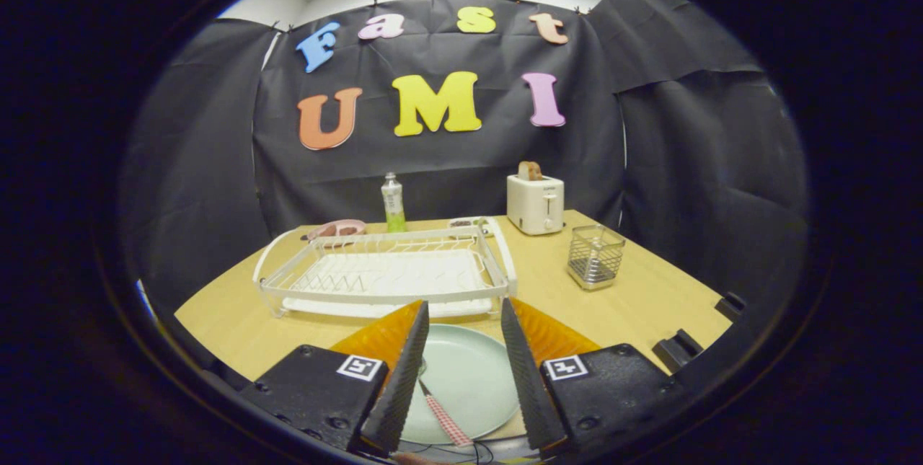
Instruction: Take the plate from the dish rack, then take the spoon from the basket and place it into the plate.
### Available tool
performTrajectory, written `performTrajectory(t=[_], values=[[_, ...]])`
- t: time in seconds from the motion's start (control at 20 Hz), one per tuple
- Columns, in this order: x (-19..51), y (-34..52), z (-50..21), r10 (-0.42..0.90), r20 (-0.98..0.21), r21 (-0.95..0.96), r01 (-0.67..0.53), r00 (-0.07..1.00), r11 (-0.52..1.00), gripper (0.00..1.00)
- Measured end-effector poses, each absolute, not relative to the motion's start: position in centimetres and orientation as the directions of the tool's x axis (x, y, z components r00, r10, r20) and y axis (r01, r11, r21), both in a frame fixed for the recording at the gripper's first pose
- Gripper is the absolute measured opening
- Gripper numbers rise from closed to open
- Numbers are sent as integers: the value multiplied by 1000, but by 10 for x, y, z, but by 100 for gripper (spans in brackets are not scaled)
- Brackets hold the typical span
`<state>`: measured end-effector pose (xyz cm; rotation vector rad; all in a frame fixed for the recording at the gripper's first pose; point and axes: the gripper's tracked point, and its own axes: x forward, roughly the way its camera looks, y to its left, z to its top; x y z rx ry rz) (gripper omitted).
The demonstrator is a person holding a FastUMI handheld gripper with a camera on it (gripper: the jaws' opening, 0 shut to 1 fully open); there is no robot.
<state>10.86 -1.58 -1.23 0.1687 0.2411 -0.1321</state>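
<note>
Spoon [443, 416] already lies in the plate [469, 371] between your gripper's [461, 321] parted, empty fingers, so lift straight back without nudging it.

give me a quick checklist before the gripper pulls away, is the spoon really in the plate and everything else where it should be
1. Plate out of the dish rack and flat on the table: ok, it lies just in front of the rack.
2. Spoon on the plate: ok, its checked handle lies on the plate between the fingers; the bowl end is partly hidden by one finger.
3. Gripper released: ok, the fingers stand apart and hold nothing.
4. Basket upright, no spoon seen in it: ok.
5. Rack free of dishes: ok.
6. Spoon fully at rest, not leaning on a finger: cannot tell.
</note>
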Motion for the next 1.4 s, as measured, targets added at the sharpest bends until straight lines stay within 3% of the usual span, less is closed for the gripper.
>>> performTrajectory(t=[0.25, 0.35, 0.85, 1.4], values=[[87, -36, 2, -108, -234, 196, 156, 966, 968, 91], [75, -40, 4, -90, -244, 188, 139, 966, 972, 94], [-5, -69, 59, -105, -97, 195, 122, 990, 973, 100], [-25, -64, 62, -98, -73, 150, 108, 993, 983, 100]])
